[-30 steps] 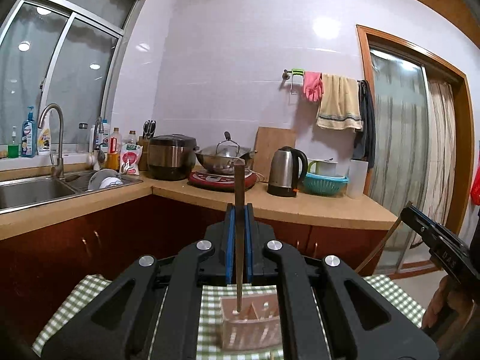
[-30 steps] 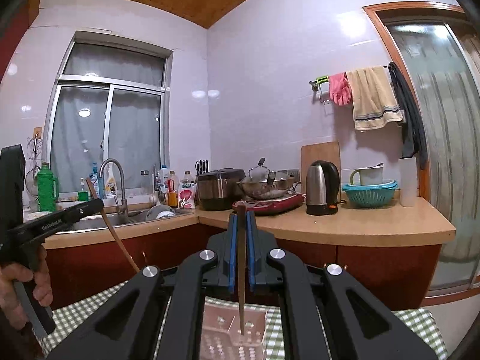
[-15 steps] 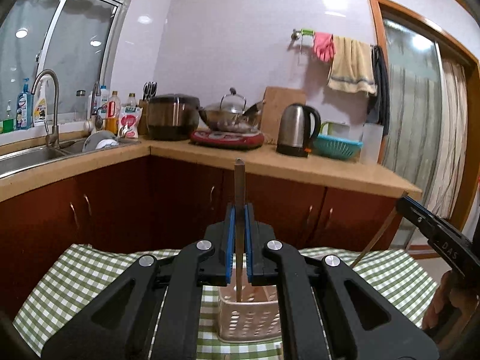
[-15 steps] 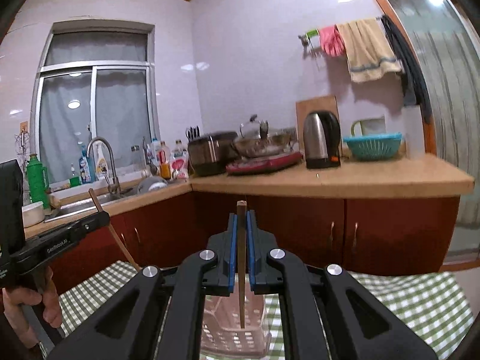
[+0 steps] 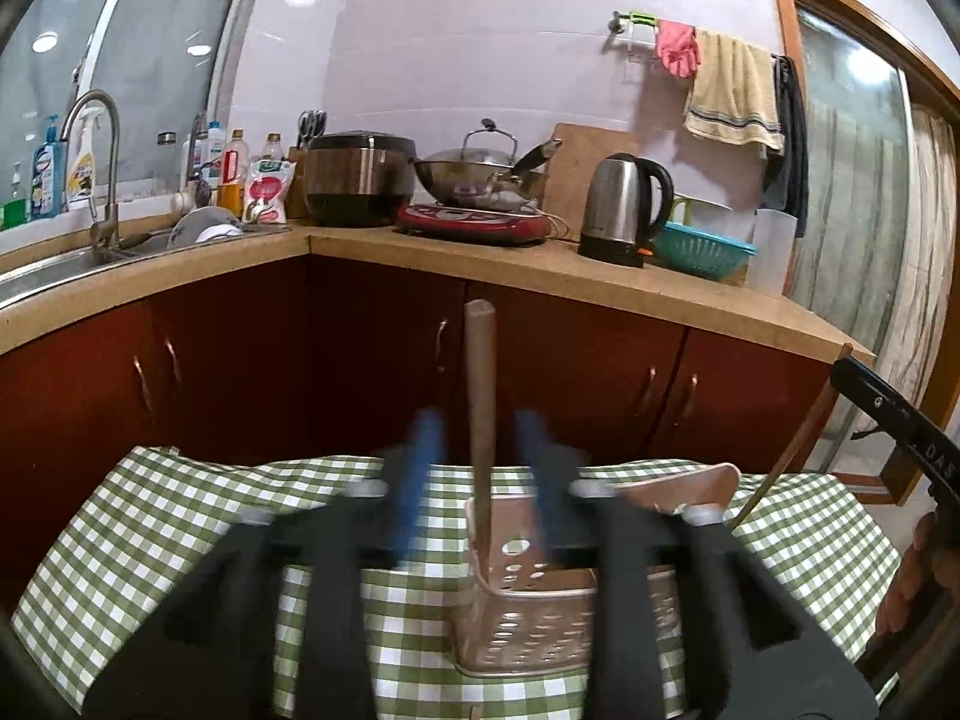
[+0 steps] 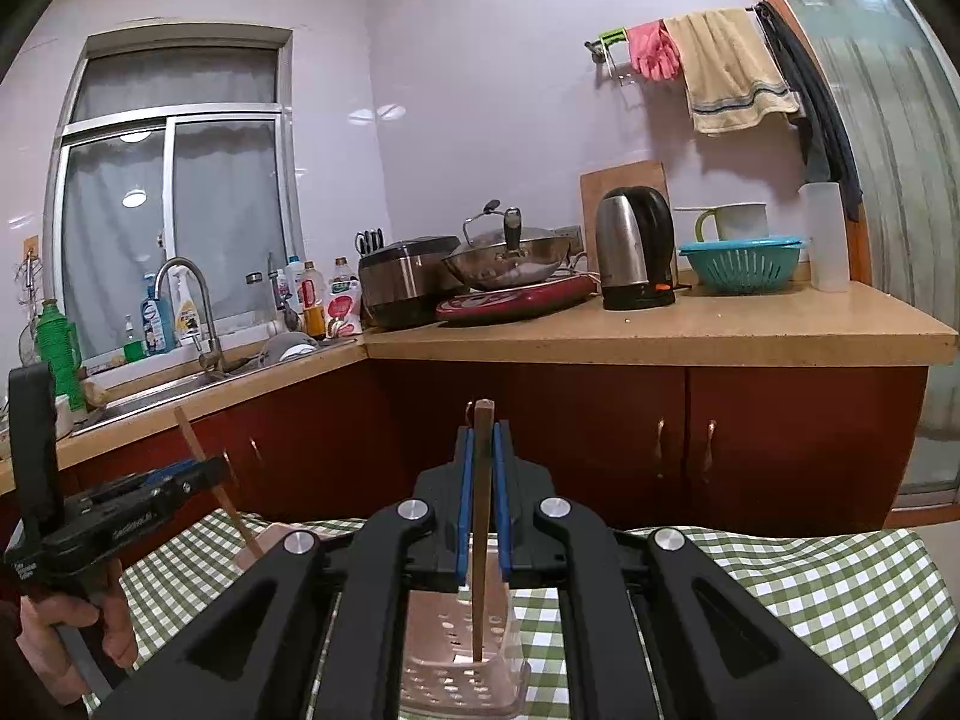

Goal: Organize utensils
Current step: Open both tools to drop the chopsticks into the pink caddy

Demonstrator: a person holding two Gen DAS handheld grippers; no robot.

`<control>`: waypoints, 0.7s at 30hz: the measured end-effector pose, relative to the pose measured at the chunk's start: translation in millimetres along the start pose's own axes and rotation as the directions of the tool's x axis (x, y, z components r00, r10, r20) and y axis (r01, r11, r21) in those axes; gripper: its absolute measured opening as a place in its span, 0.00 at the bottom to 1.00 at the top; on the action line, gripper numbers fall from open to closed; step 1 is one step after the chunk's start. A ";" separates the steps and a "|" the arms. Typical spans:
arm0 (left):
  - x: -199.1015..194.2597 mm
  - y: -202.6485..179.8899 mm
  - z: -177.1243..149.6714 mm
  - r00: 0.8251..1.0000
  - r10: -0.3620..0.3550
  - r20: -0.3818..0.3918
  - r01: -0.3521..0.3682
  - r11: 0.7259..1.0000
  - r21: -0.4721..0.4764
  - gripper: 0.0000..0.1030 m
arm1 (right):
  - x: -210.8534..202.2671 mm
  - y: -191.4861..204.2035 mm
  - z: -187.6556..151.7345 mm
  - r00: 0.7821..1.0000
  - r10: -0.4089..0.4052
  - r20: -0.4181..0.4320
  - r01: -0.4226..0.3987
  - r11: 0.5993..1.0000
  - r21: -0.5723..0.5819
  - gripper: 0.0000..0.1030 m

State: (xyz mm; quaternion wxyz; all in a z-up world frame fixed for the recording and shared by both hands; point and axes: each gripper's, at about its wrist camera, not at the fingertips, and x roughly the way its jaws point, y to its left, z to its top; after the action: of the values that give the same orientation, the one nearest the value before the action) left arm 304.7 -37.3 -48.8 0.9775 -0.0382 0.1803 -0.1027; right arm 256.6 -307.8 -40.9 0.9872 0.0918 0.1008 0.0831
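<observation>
A pink perforated utensil basket (image 5: 528,612) stands on the green checked tablecloth (image 5: 180,540); it also shows in the right wrist view (image 6: 456,666). In the left wrist view a brown chopstick (image 5: 482,420) stands upright with its lower end in the basket. My left gripper (image 5: 480,468) is open, its blue pads (image 5: 420,468) blurred and apart on either side of the stick. My right gripper (image 6: 482,480) is shut on a second brown chopstick (image 6: 480,540), whose tip reaches down into the basket.
A kitchen counter (image 6: 660,330) runs behind, with red-brown cabinets (image 5: 360,360) below. On it stand a kettle (image 6: 636,252), a wok (image 6: 510,258), a rice cooker (image 6: 402,282) and a teal colander (image 6: 741,261). A sink (image 5: 54,264) lies at left.
Both grippers tilted down toward the basket. My left gripper's jaws opened off its chopstick, which now stands in the basket. My right gripper stays shut on its chopstick.
</observation>
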 end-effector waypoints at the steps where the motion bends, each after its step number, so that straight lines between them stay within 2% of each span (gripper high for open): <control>1: 0.1 1.2 -0.9 1.000 0.001 0.005 -0.001 1.000 -0.009 0.59 | 2.8 -1.9 0.3 1.000 -0.005 -0.005 0.005 1.000 0.007 0.10; 3: 0.6 5.1 -0.5 1.000 0.001 0.008 -0.001 1.000 -0.023 0.59 | 6.8 -5.9 -0.6 1.000 -0.013 -0.008 0.013 1.000 0.021 0.32; 5: 1.4 7.4 -0.2 1.000 0.003 0.007 -0.003 1.000 -0.027 0.66 | 7.7 -9.2 -0.6 1.000 -0.027 -0.001 0.027 0.999 0.032 0.42; 8: 2.5 10.2 -0.8 1.000 0.001 0.004 -0.001 0.999 -0.032 0.74 | 5.9 -9.6 0.9 0.999 -0.036 0.004 0.036 0.999 0.030 0.47; 14: 0.8 13.5 -4.5 1.000 0.002 -0.002 -0.002 0.999 -0.046 0.79 | -3.3 -8.6 5.0 0.998 -0.063 0.017 0.062 0.998 0.019 0.60; 21: -18.1 11.9 -8.7 1.000 0.011 0.012 -0.011 1.000 -0.010 0.83 | -33.2 -4.6 7.7 0.995 -0.091 0.033 0.092 0.996 -0.012 0.62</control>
State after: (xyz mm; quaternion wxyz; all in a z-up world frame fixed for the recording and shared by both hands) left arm 287.2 -22.1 -51.9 0.9789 -0.0428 0.1749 -0.0963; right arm 226.9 -319.7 -28.3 0.9921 0.0819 0.0882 0.0369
